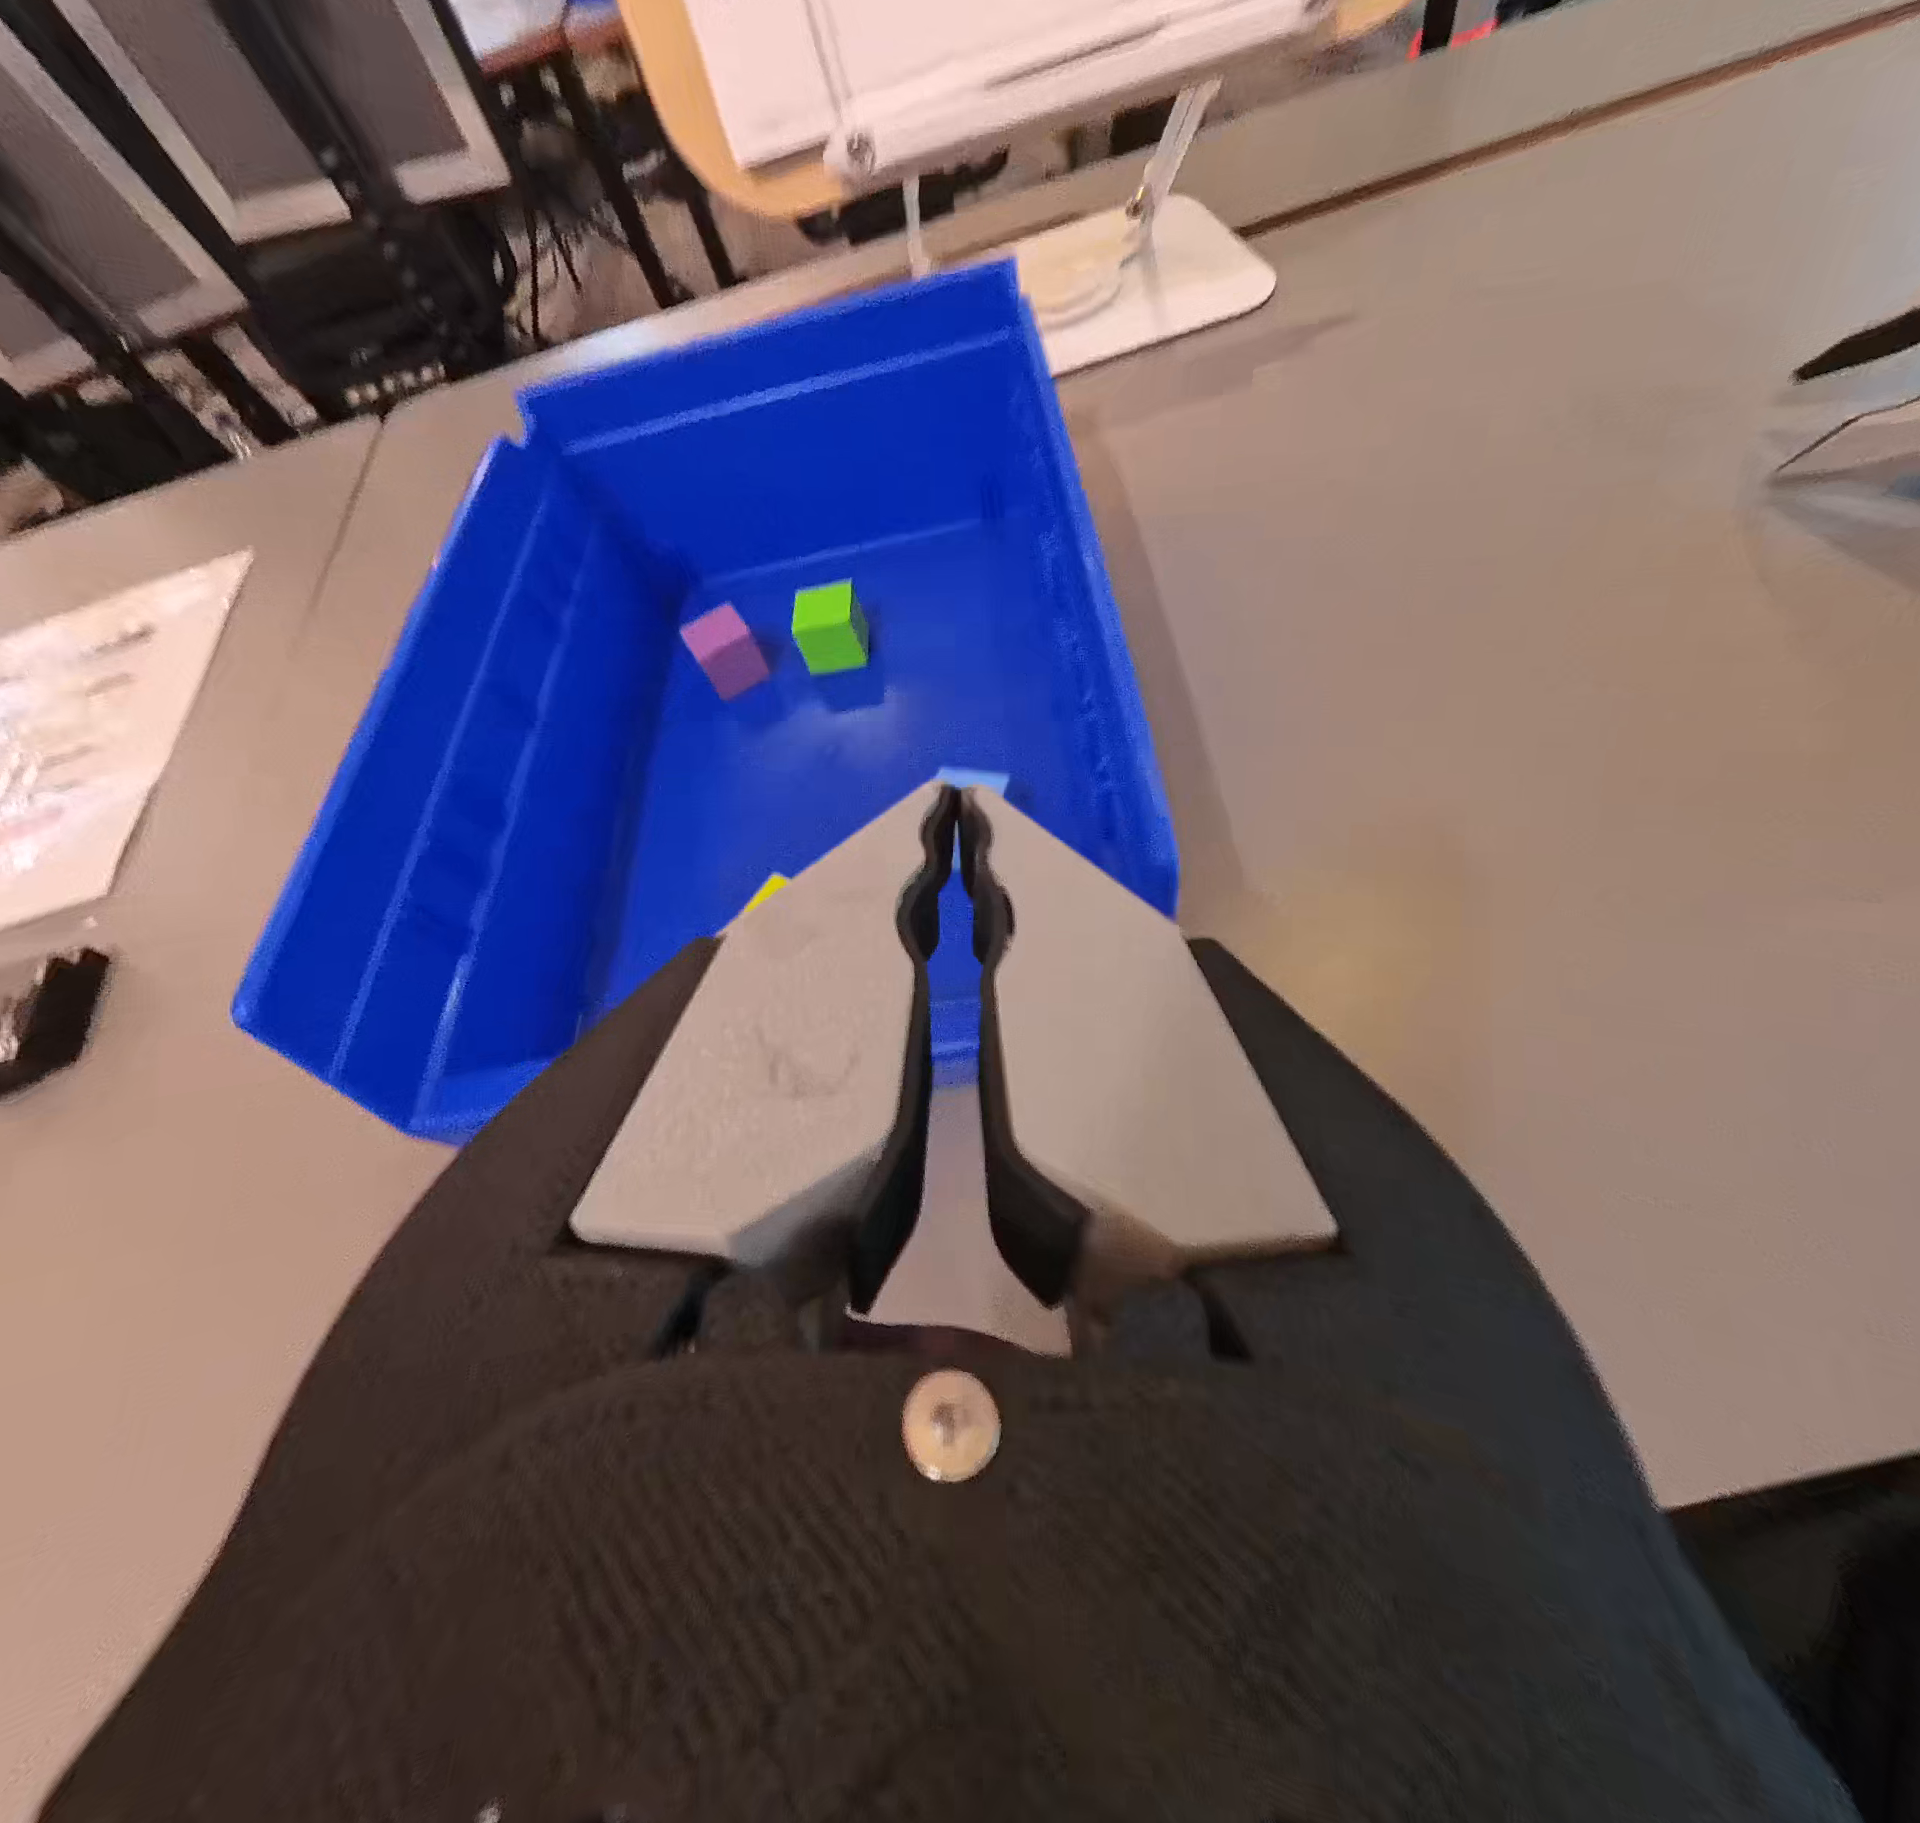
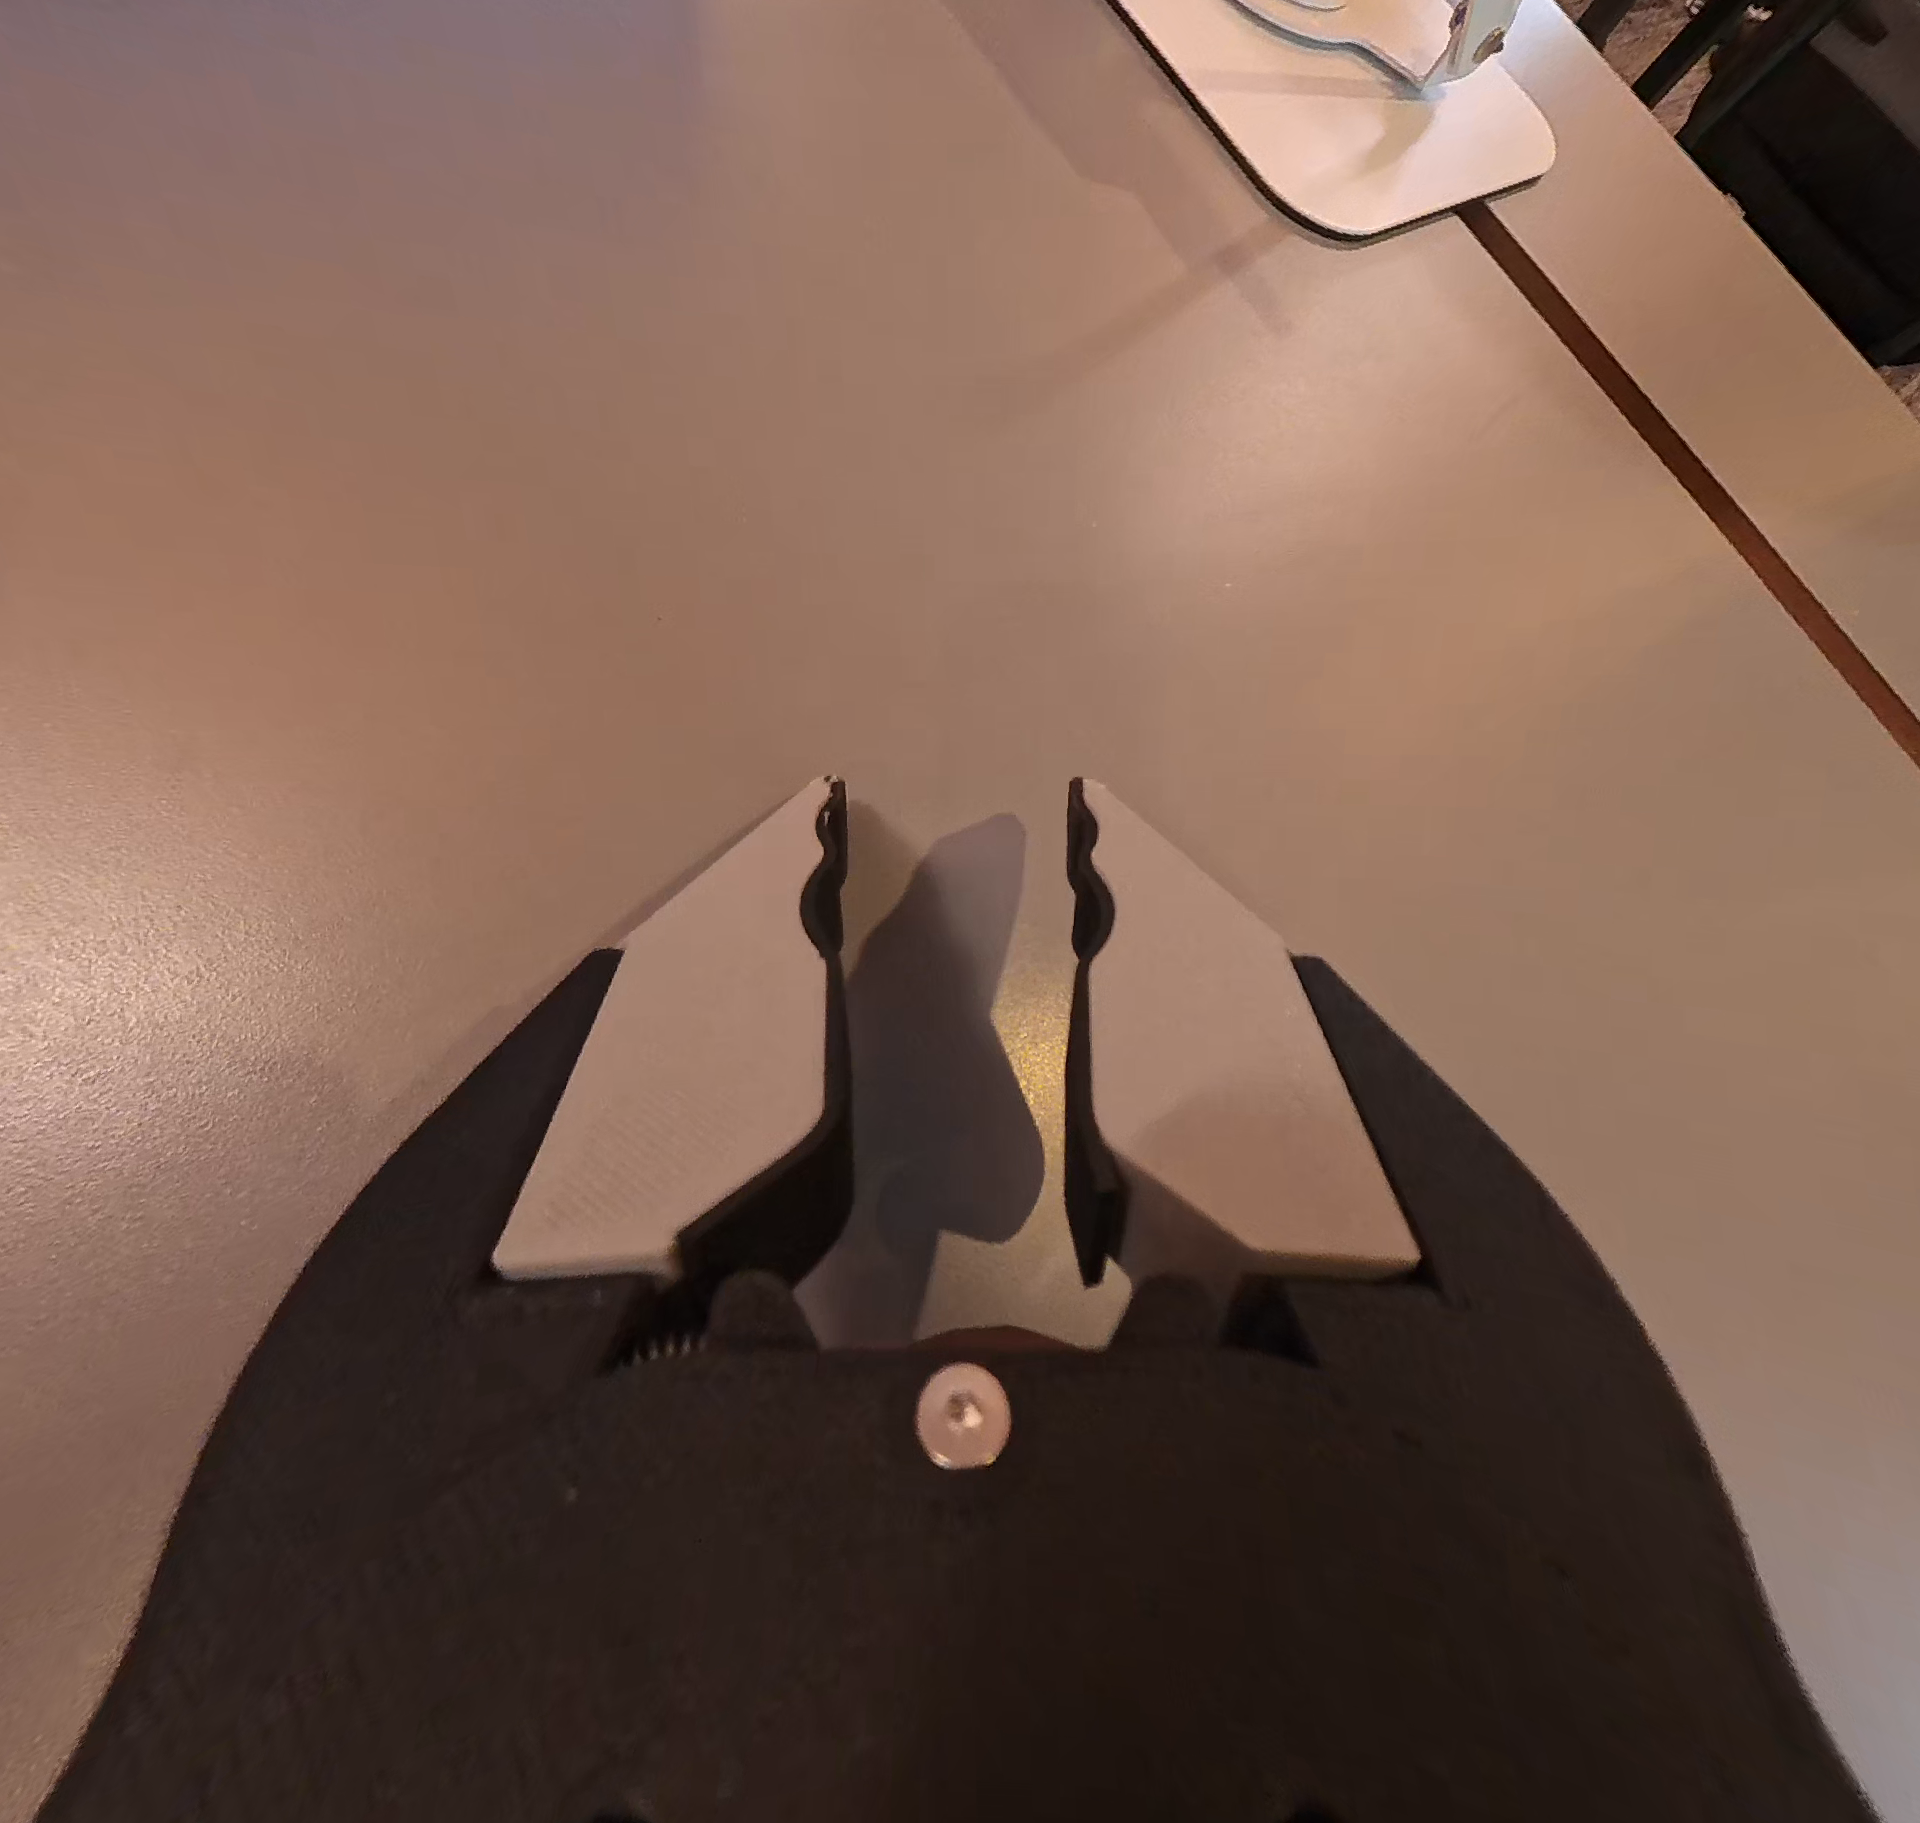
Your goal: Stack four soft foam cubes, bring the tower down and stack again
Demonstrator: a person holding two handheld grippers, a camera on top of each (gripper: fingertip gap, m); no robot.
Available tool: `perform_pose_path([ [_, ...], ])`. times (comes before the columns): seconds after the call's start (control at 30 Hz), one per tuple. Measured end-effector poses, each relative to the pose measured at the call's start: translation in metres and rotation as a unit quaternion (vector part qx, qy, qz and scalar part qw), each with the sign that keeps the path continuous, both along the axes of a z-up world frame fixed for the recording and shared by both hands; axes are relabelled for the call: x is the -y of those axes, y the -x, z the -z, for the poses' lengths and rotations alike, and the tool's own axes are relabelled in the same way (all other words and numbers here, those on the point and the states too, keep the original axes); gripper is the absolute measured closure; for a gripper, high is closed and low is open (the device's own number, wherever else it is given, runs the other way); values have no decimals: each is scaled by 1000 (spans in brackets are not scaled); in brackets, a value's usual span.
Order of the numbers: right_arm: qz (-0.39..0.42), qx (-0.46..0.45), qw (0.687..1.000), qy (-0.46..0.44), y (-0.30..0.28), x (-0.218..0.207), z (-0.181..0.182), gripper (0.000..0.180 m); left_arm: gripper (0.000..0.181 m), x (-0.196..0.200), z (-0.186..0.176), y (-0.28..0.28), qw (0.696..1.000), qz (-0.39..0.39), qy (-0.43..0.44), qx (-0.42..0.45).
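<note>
Grey table (image 2: 727, 423) (blue bin (image 1: 499, 786) on it) — left tongs (image 1: 956, 799) pressed together, right tongs (image 2: 956, 786) parted.

Lab: grey workbenches (image 1: 1455, 630), blue parts bin (image 1: 499, 786).

Bin (image 1: 499, 786) on table (image 1: 1455, 734), 2 cubes (image 1: 829, 628) inside, stand (image 1: 1174, 277) behind
</note>
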State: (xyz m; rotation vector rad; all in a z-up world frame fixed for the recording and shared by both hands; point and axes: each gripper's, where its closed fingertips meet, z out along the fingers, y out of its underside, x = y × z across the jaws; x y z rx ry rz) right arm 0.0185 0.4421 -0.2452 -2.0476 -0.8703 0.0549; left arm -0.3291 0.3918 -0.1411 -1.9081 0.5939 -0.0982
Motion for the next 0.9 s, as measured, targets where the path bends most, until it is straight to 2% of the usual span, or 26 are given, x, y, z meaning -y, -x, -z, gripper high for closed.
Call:
perform_pose_path([
  [0.1,1,0,1000,0,0,0,0,140,181,5,26,-2,999,15,38,-18],
  [0.17,1,0,1000,0,-1,0,0,140,166,11,41,-12,997,42,58,-24],
  [0.4,1,5,1000,0,0,0,1,141,180,14,54,-44,992,85,88,25],
  [0.57,2,7,1000,0,-1,0,2,141,173,15,57,-82,989,124,70,31],
  [0.67,4,8,1000,-1,-2,1,2,141,155,10,53,-85,990,119,69,37],
  [0.8,4,6,1000,-2,-3,2,1,141,145,13,41,-78,988,122,72,67],
  [0.9,3,8,1000,3,-3,2,3,141,130,27,43,-83,981,150,92,76],
])
